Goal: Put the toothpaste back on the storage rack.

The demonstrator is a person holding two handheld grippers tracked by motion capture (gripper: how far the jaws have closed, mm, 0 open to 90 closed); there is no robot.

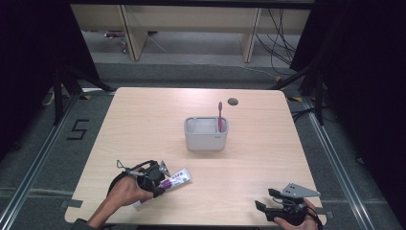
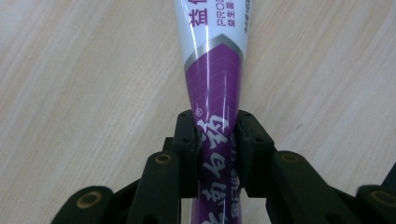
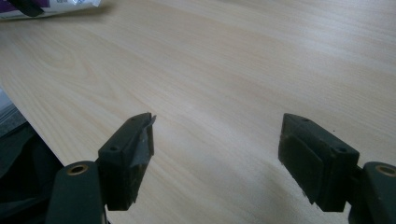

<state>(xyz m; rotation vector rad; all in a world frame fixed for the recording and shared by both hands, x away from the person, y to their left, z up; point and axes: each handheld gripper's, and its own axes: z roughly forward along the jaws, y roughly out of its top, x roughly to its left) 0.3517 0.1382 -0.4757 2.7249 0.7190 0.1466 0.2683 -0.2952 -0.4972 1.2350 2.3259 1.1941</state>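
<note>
L gripper clamped on tube, tube axis runs straight out ahead of its fingers.
High view: left gripper [image 1: 160,178] grips the purple-and-white plastic toothpaste tube [image 1: 176,179] lying on the light wood table [image 1: 143,120]; grey plastic organiser box [image 1: 206,134] w/ upright pink toothbrush [image 1: 220,115] sits farther ahead. L gripper view: pads pinch tube's purple mid-section [image 2: 215,121], white end beyond tips. R gripper view: right gripper [image 3: 217,149] jaws wide apart, empty, tube well off.
</note>
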